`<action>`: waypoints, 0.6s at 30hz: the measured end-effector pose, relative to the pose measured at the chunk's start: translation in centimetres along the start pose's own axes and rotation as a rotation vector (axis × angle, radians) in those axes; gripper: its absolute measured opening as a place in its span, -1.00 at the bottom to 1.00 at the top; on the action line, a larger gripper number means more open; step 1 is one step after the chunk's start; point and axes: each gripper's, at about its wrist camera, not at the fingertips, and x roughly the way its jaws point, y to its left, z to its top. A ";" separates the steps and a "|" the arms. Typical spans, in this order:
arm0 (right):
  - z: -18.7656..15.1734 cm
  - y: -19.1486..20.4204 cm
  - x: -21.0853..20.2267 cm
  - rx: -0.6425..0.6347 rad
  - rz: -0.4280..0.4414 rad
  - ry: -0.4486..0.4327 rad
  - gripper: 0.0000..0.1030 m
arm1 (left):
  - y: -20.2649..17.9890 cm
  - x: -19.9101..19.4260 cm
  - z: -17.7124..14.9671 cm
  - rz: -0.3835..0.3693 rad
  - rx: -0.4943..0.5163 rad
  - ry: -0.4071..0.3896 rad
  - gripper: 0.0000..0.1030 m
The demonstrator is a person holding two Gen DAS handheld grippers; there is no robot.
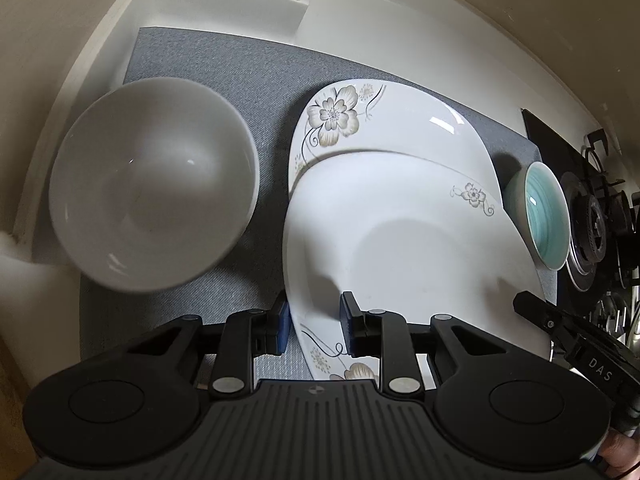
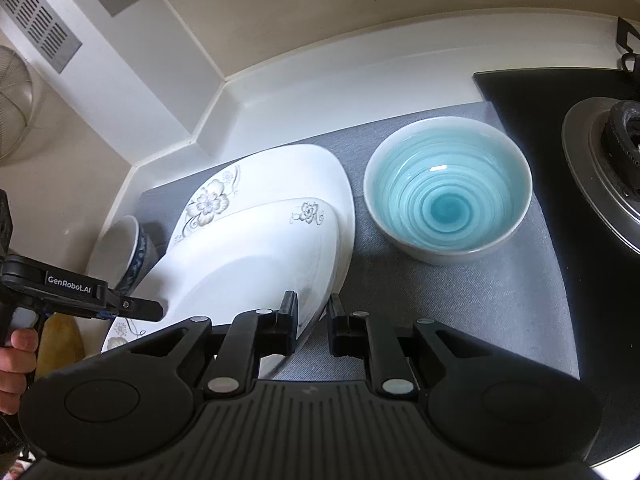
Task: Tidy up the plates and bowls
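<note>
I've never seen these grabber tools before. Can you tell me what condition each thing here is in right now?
Left gripper: fingers straddling the plates' near-left rim.
Right gripper: fingers straddling the plates' near-right rim.
Upper plate: stacked on the lower one, empty.
Lower floral plate: lying on the grey mat.
White bowl: upright, empty.
Teal bowl: upright, empty, apart from the plates.
Stove burner: unlit.

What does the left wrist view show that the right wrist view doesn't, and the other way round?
Only the left wrist view shows the inside of the white bowl, standing left of the plates, and the left claw straddling the upper plate's near rim.

Only the right wrist view shows the wall vents, a wire strainer, and the right claw at the plates' right edge.

Both show the two stacked floral plates, the teal bowl, the grey mat and the stove burner.
</note>
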 end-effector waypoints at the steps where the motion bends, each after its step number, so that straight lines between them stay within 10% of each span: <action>1: -0.1 0.0 0.1 0.008 -0.013 -0.014 -0.70 | -0.1 0.1 0.0 -0.006 0.002 0.002 -0.47; 18: -0.4 -0.2 2.9 0.096 -0.089 -0.103 -0.68 | 0.4 -1.1 -0.9 -0.053 -0.041 -0.054 -0.48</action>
